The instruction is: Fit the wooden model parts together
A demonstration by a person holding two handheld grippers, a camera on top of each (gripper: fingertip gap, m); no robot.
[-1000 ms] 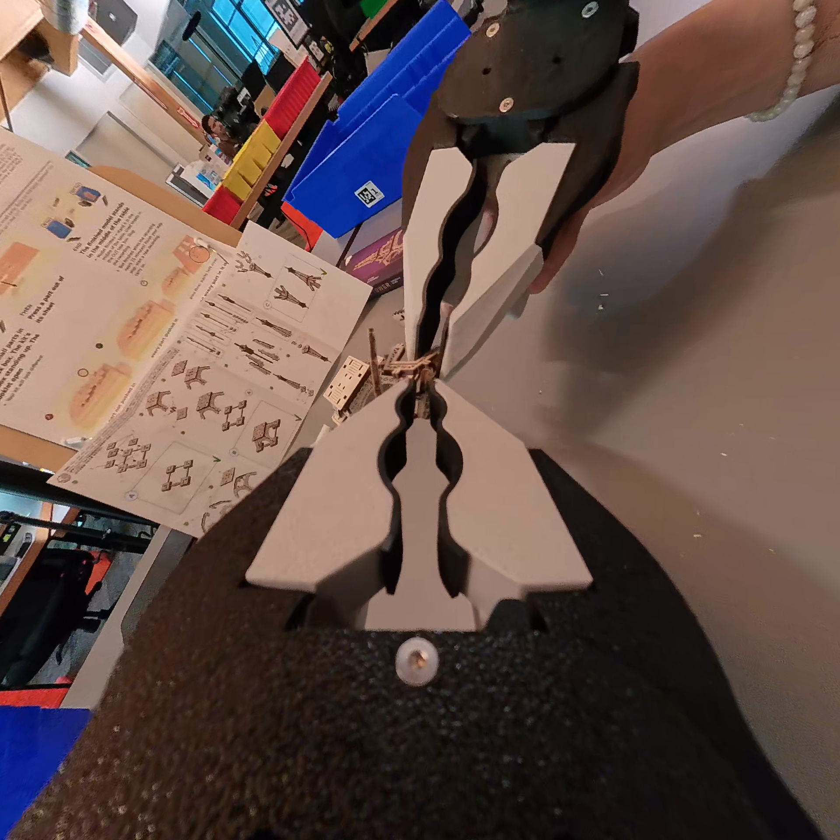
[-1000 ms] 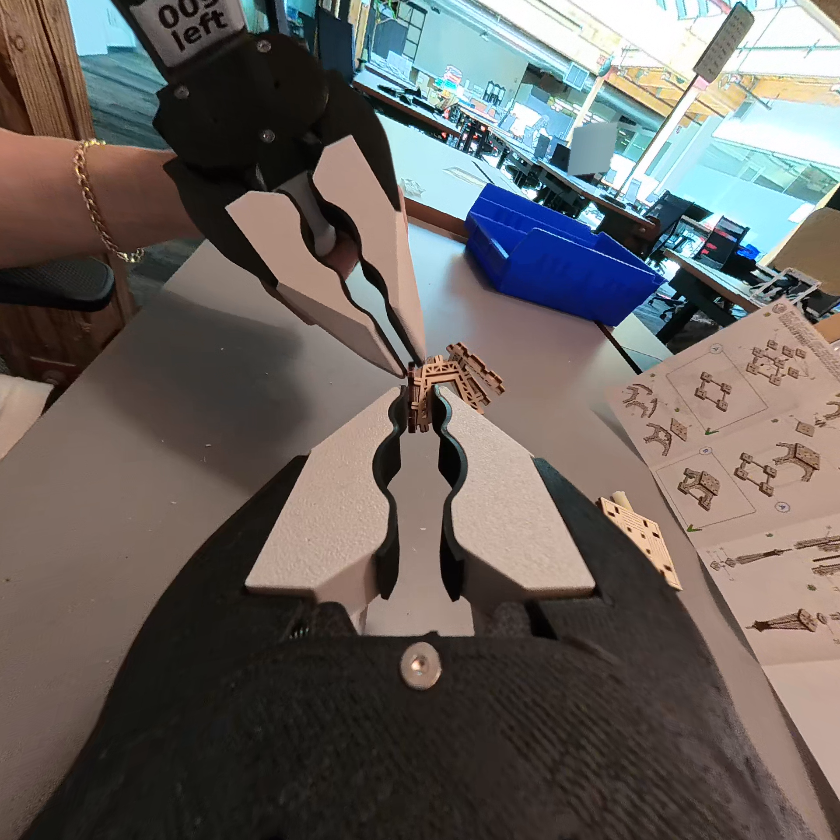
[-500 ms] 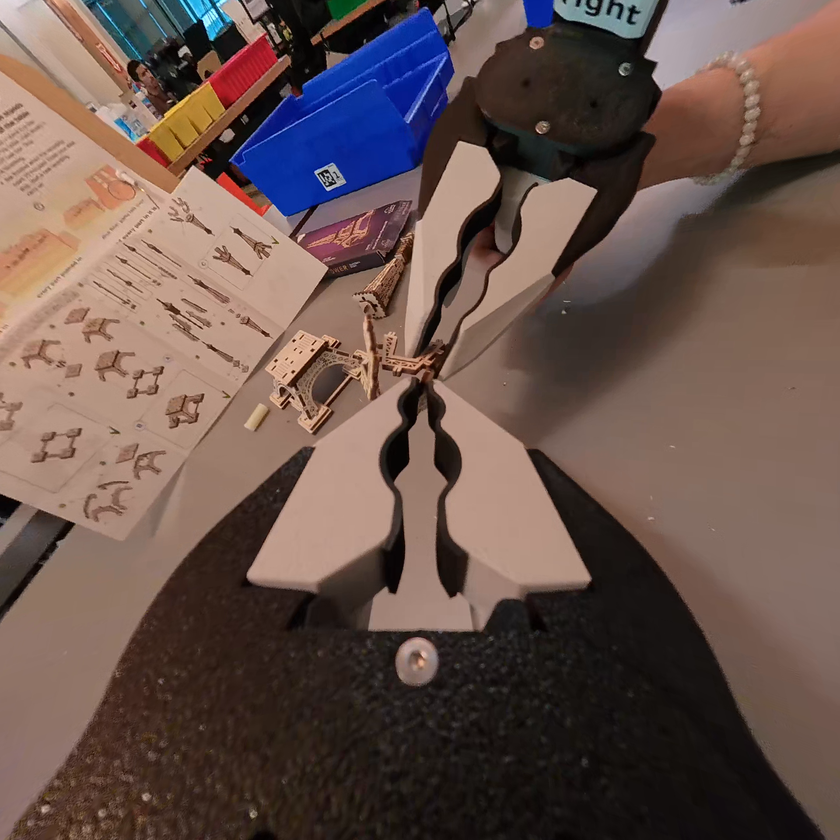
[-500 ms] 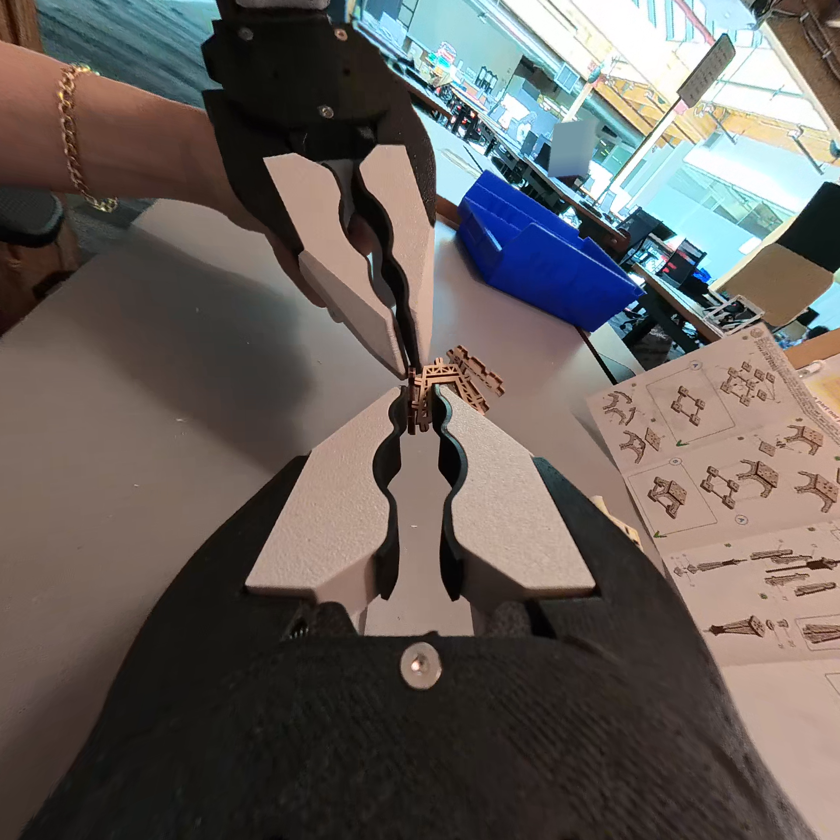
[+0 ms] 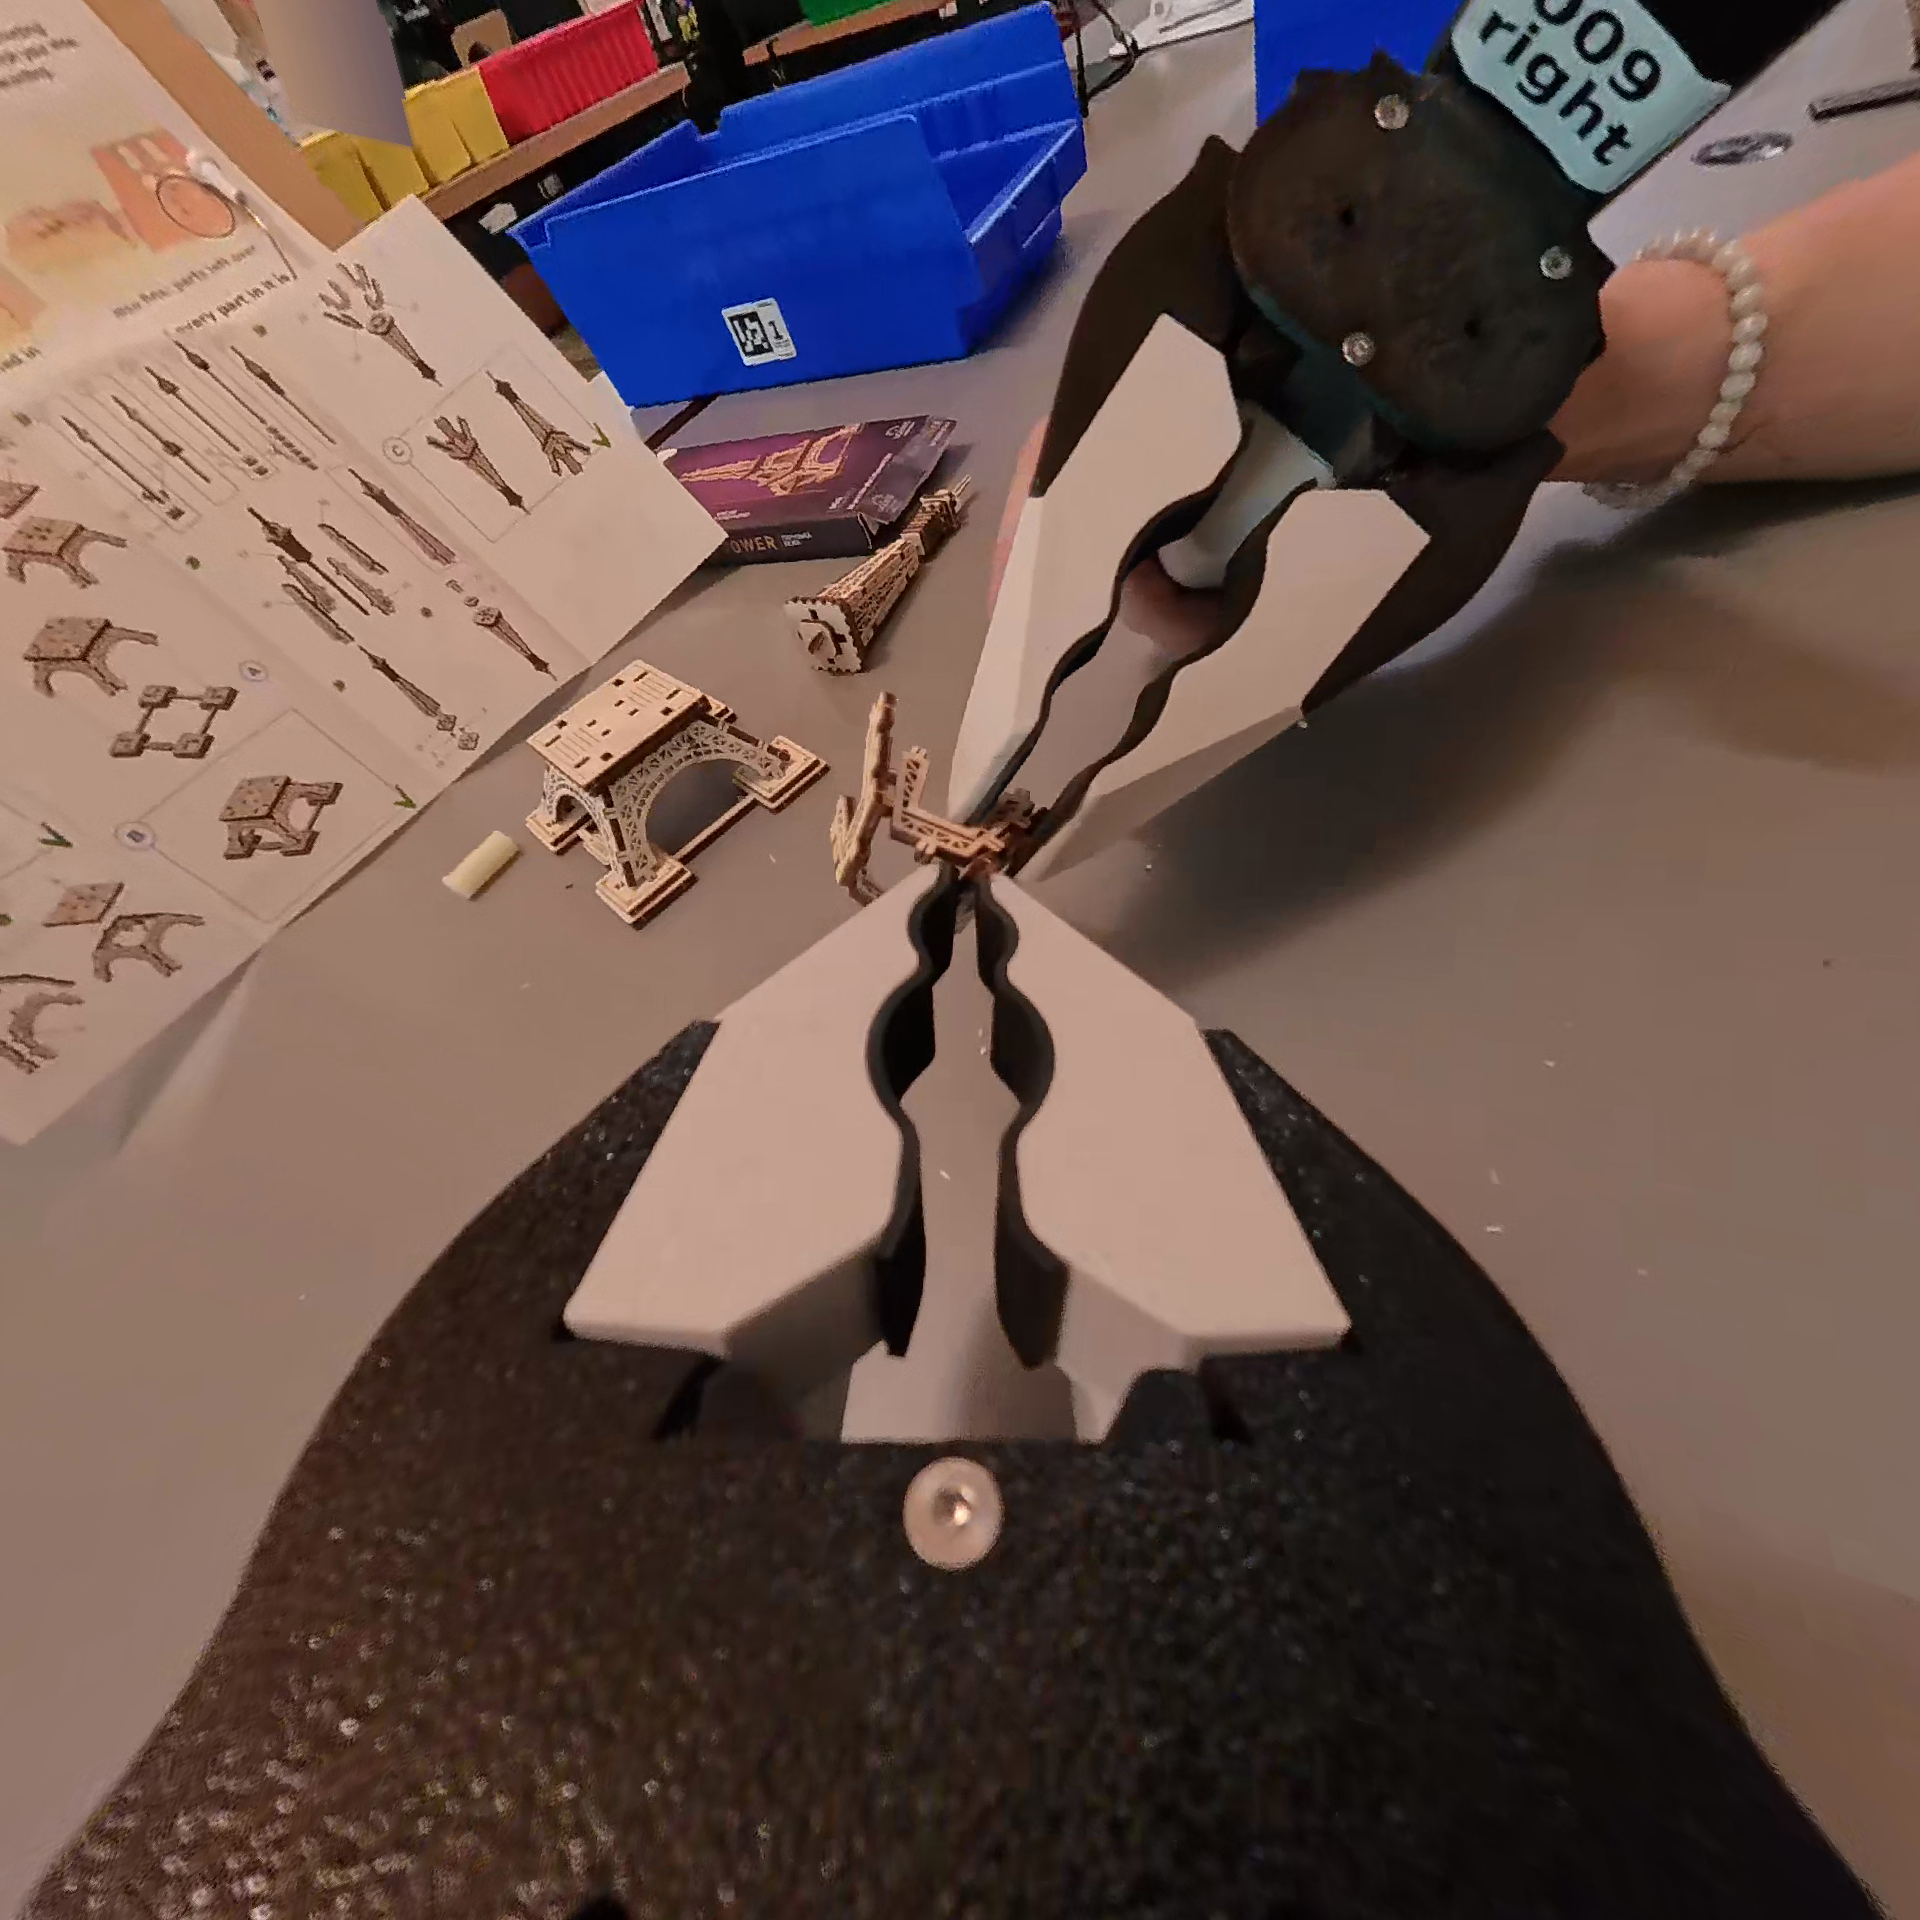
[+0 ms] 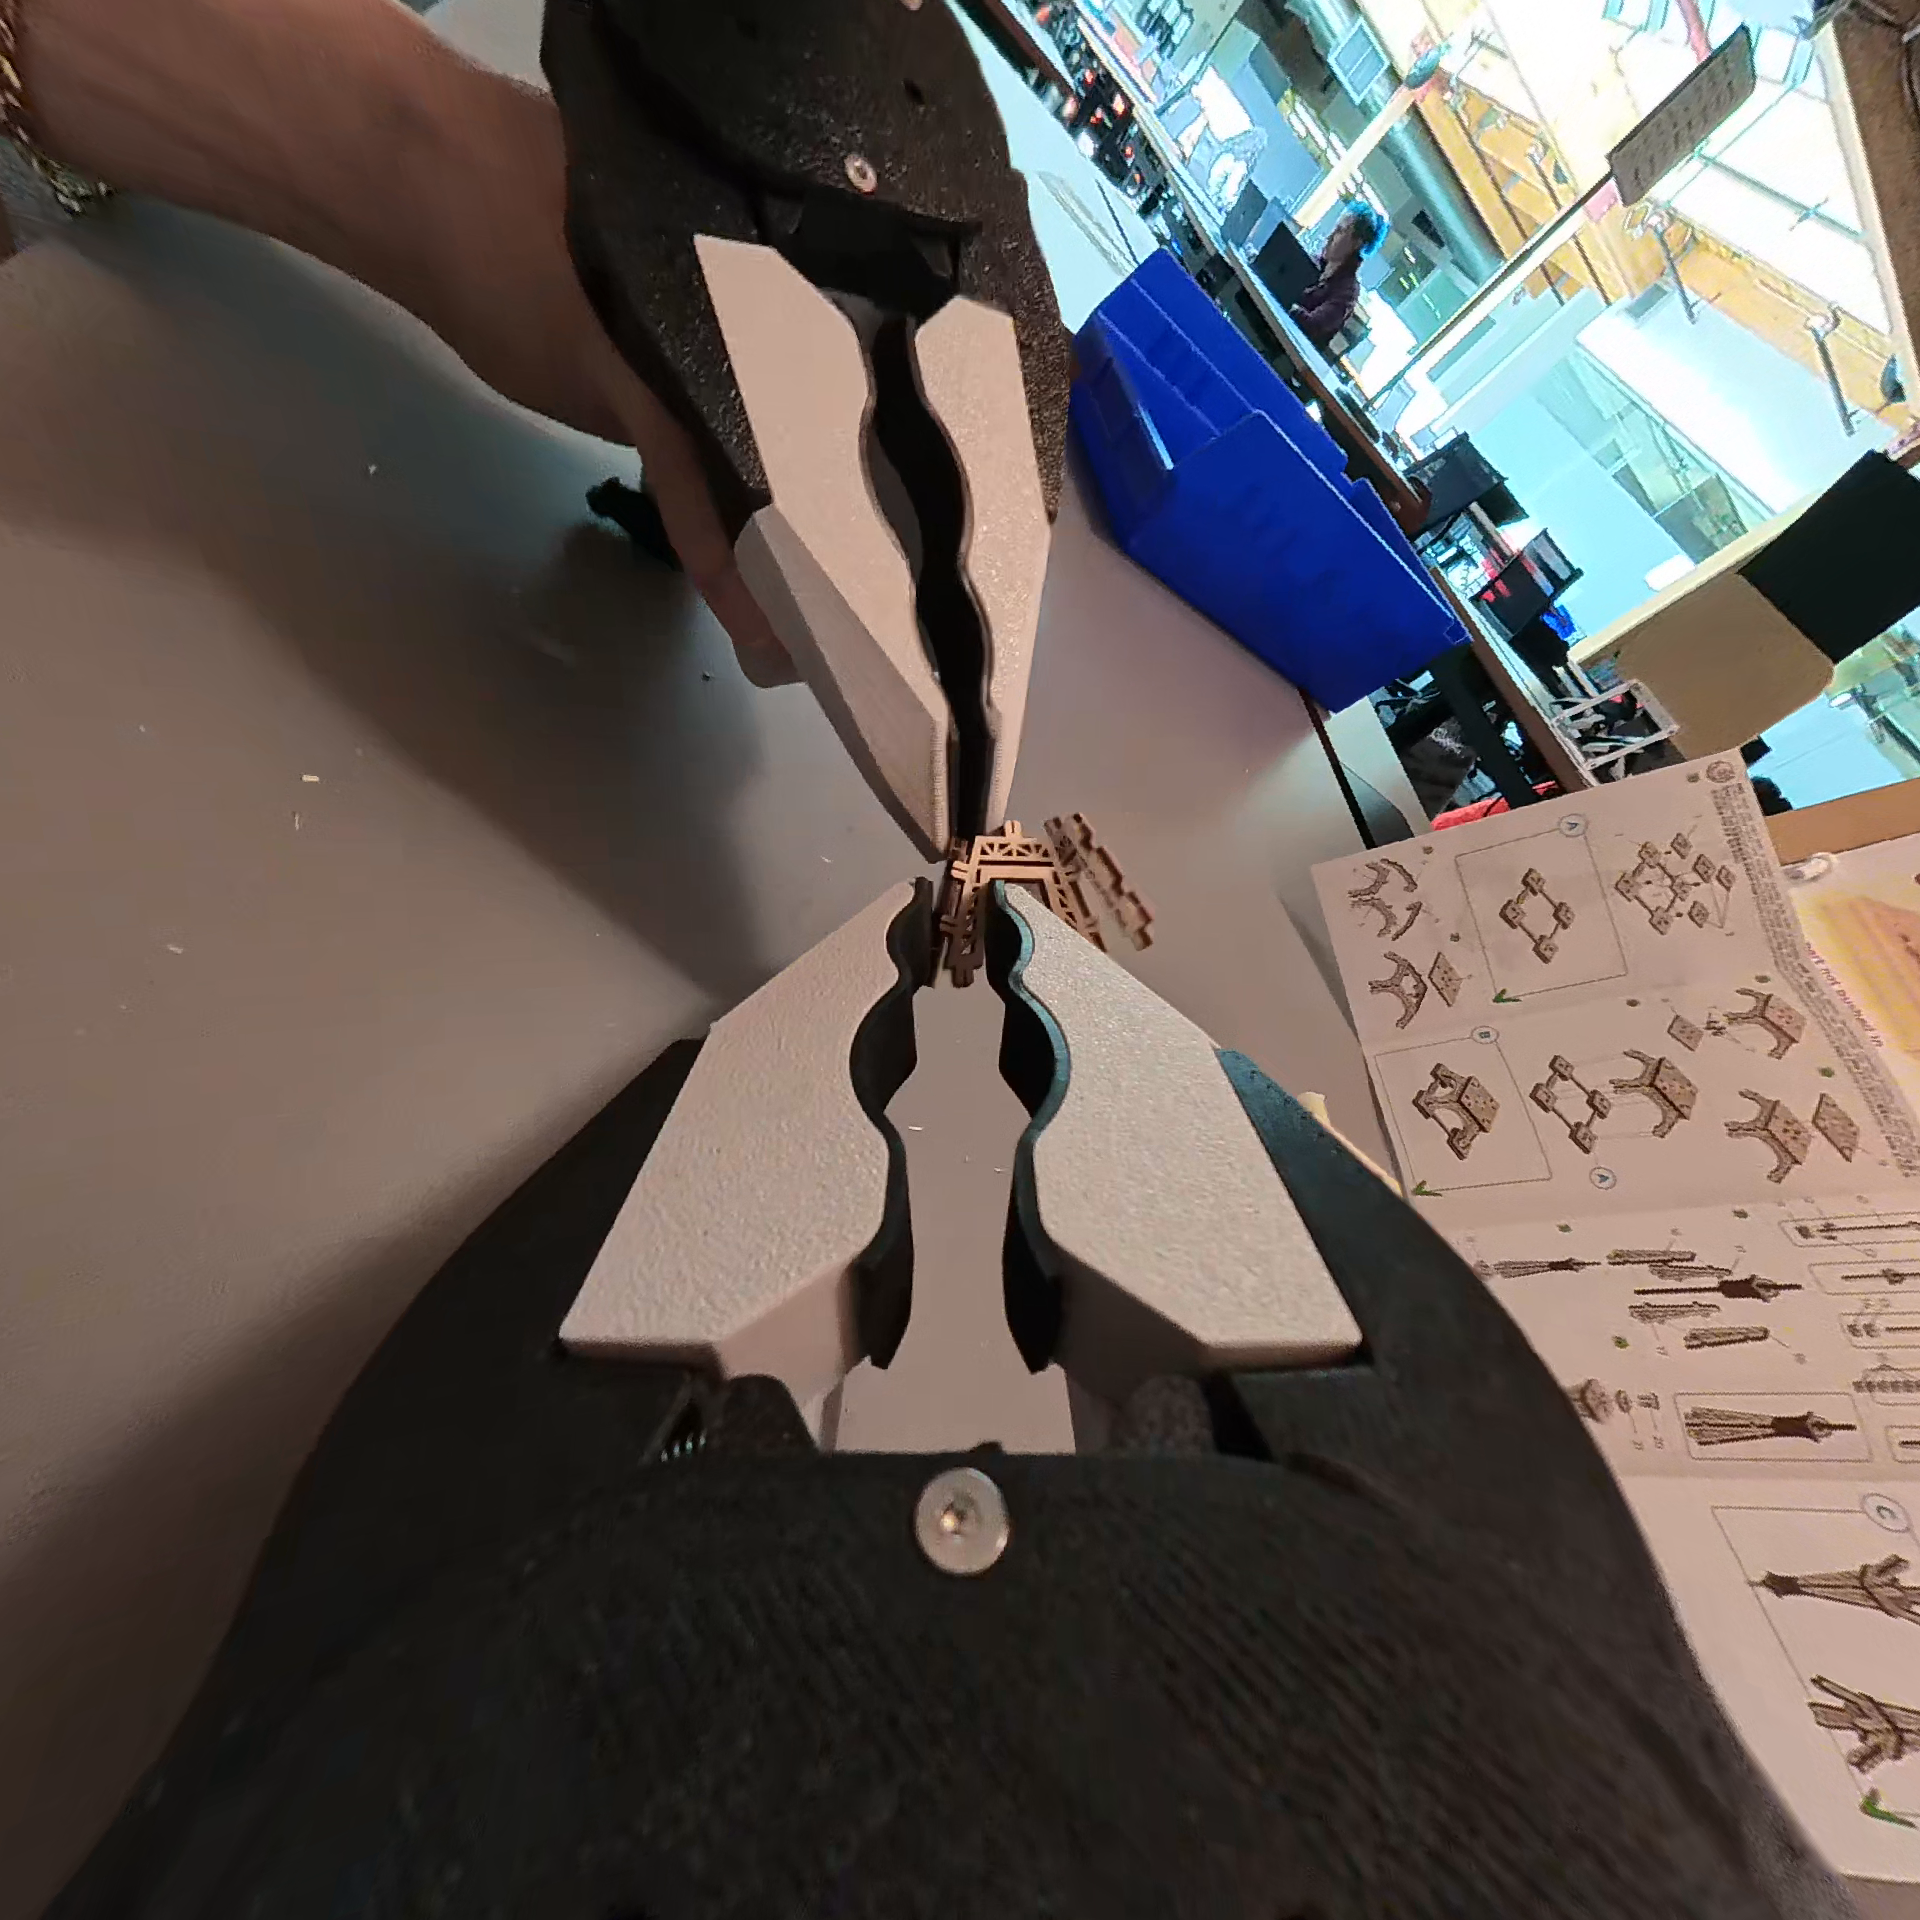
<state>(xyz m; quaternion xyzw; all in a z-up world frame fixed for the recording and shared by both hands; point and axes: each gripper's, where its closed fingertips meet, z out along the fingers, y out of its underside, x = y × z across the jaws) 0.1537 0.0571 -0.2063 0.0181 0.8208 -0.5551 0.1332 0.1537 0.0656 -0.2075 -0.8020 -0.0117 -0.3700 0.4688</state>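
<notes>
Both grippers are meeting tip to tip above the tabletop, the left gripper and right gripper each pinching the small wooden lattice piece between nearly closed fingers, seemingly steadying it for joining.

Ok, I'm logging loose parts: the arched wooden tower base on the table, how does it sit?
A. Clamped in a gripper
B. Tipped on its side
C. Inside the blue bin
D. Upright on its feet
D: the arched base stands on its feet on the grey table, untouched.
</notes>
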